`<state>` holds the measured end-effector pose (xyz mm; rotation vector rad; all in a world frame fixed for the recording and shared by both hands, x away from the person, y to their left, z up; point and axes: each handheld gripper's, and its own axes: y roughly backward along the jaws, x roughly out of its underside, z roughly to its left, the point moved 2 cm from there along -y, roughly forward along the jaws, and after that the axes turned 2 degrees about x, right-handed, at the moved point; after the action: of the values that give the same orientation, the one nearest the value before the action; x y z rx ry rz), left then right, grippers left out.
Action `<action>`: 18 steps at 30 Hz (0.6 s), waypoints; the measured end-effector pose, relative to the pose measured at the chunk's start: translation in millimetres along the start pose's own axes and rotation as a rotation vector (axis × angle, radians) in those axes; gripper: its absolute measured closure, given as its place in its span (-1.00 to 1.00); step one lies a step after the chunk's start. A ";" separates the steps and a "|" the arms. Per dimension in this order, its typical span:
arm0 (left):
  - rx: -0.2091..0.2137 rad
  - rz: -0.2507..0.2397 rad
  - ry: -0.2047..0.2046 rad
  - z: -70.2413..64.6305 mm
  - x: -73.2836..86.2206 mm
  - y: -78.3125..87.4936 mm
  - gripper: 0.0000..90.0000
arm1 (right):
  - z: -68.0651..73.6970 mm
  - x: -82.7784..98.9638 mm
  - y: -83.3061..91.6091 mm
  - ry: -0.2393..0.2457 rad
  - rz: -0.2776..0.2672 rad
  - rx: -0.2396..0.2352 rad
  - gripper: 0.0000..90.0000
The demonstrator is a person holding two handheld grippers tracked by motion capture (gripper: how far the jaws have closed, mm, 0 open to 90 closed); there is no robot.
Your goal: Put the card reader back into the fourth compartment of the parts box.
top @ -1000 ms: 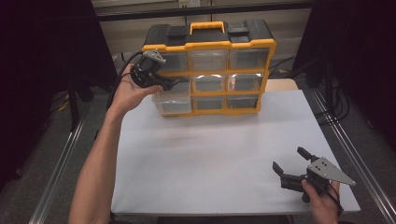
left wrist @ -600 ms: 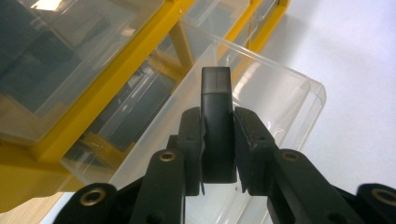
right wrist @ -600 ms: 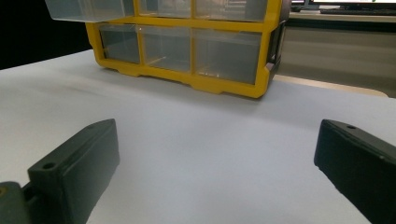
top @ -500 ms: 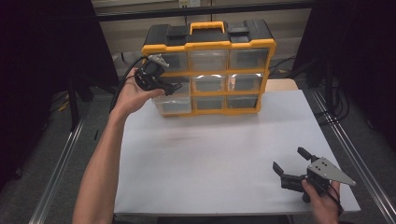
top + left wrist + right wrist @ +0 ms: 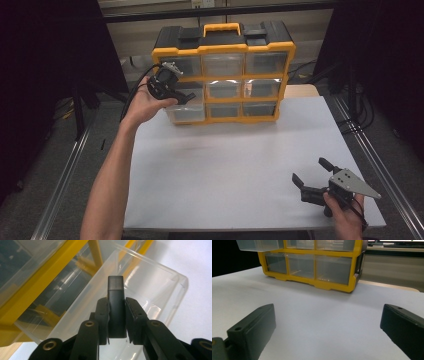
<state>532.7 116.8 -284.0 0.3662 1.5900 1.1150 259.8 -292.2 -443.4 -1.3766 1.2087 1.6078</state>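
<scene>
White bench top [image 5: 240,165] carries a yellow-framed drawer organiser [image 5: 225,75] at its far edge. Left gripper [image 5: 181,96] is clenched on a small black block [image 5: 115,305] over a pulled-out clear drawer [image 5: 150,297] at the organiser's left side. Right gripper [image 5: 309,175] rests near the bench's near right corner, jaws spread and holding nothing.

The high view looks forward and down over the white table [image 5: 240,165]. The left gripper view sits close against the yellow organizer [image 5: 32,287]; the right gripper view faces that organizer from low and farther off.
</scene>
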 end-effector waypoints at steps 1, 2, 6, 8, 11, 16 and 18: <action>-0.001 0.001 -0.002 -0.1 -0.5 -0.4 0.63 | 0.0 0.0 0.0 0.000 0.000 -0.001 -1.00; -0.004 0.003 -0.002 -0.2 -0.9 -0.5 0.63 | 0.0 0.0 -0.1 0.001 -0.001 -0.002 -1.00; 0.002 -0.003 -0.002 -0.7 -1.6 -0.4 0.63 | 0.2 0.0 0.0 0.002 -0.002 -0.004 -1.00; 0.001 -0.005 0.016 -0.3 -1.4 -0.5 0.63 | 0.3 0.0 -0.1 0.002 -0.002 -0.005 -1.00; 0.008 -0.012 0.028 1.6 -0.1 0.7 0.62 | 0.3 0.1 -0.1 0.004 -0.001 -0.005 -1.00; -0.035 -0.048 0.044 -1.8 -3.8 5.8 0.31 | 0.5 0.1 -0.2 0.005 0.003 -0.007 -1.00; -0.045 -0.071 0.046 -5.9 -7.2 7.5 0.22 | 0.5 0.0 -0.4 0.005 0.001 -0.006 -1.00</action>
<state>527.7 112.6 -274.0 0.2542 1.6029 1.1097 260.0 -291.5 -443.4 -1.3851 1.2089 1.6113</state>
